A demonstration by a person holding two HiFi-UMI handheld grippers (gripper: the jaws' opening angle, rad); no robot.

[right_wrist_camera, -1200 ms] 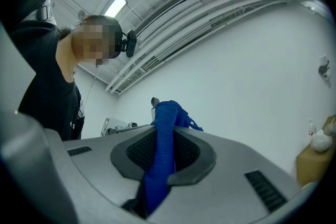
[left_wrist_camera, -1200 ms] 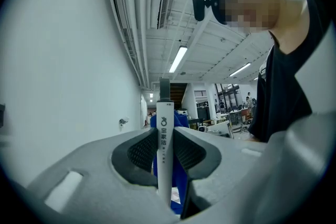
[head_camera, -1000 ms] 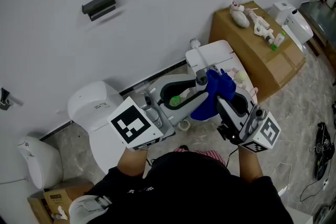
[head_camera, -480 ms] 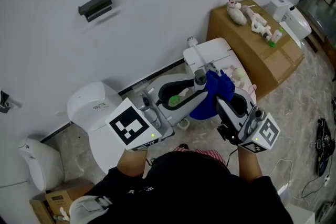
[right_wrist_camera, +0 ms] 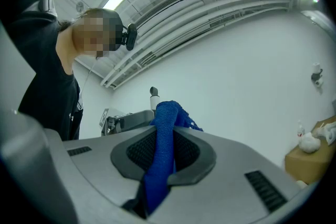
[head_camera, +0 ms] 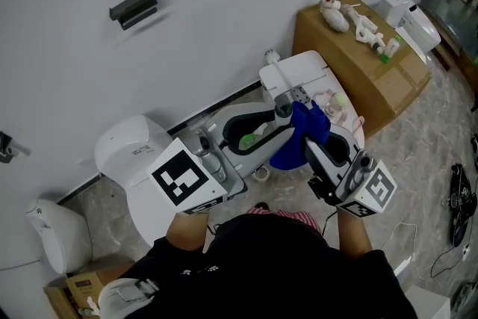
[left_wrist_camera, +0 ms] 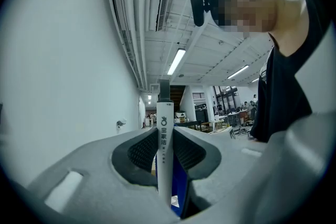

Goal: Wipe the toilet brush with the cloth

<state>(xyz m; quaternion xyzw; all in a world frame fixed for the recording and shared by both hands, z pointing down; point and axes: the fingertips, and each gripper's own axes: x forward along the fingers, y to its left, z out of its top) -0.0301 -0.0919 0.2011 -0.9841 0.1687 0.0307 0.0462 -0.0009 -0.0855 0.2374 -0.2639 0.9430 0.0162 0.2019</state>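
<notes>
The toilet brush has a white handle point(left_wrist_camera: 164, 150) with print on it, standing upright between the jaws of my left gripper point(left_wrist_camera: 164, 134), which is shut on it. In the head view the handle's grey top point(head_camera: 282, 111) sticks up at the tip of the left gripper point(head_camera: 276, 125). A blue cloth point(head_camera: 302, 134) hangs bunched against the handle on its right side. My right gripper point(head_camera: 311, 147) is shut on the cloth point(right_wrist_camera: 161, 150), which runs up between its pads. A green part point(head_camera: 248, 140) shows lower down, under the left gripper.
A white toilet point(head_camera: 133, 152) stands at the left against the wall. A white unit point(head_camera: 297, 75) and a cardboard box point(head_camera: 364, 63) with small toys on top lie beyond the grippers. A black holder point(head_camera: 134, 5) is fixed to the wall.
</notes>
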